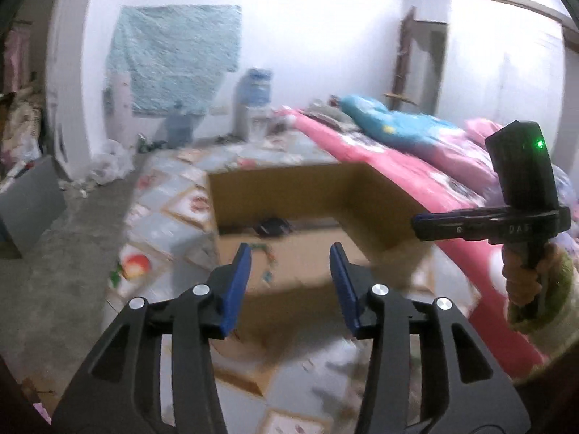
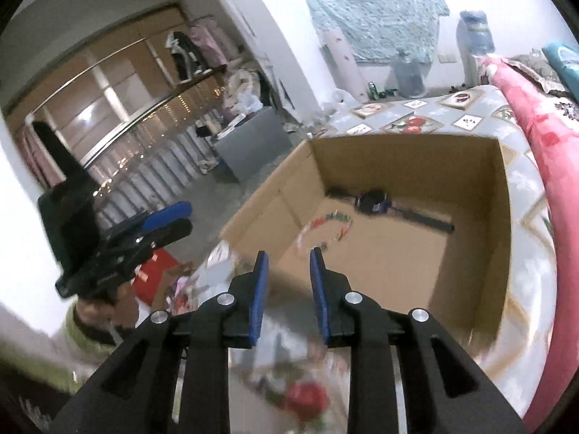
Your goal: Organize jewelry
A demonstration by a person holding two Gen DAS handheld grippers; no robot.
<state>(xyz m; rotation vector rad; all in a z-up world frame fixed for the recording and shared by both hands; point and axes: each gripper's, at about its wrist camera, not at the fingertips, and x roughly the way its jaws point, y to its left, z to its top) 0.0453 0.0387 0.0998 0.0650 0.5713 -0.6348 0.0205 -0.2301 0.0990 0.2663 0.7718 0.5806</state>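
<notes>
1. Clearly, the left gripper [image 1: 289, 253] has its blue pads parted with nothing between them; it hangs over the near edge of an open cardboard box [image 1: 372, 195].
2. The right gripper [image 2: 287, 258] also stands apart, by a narrower gap, and holds nothing; it hangs just short of the box's near rim.
3. The box [image 2: 474, 253] rests on a patterned quilt [image 2: 524, 195] on the bed, beside a pink blanket [image 2: 550, 137].
4. On the box floor lies a colourful beaded necklace [image 2: 327, 228] in a loose loop, near the left wall.
5. A dark watch [image 2: 374, 200] with its strap stretched out lies just beyond the necklace, by the far wall.
6. Both views are blurred, so finer detail of the jewelry cannot be told.
</notes>
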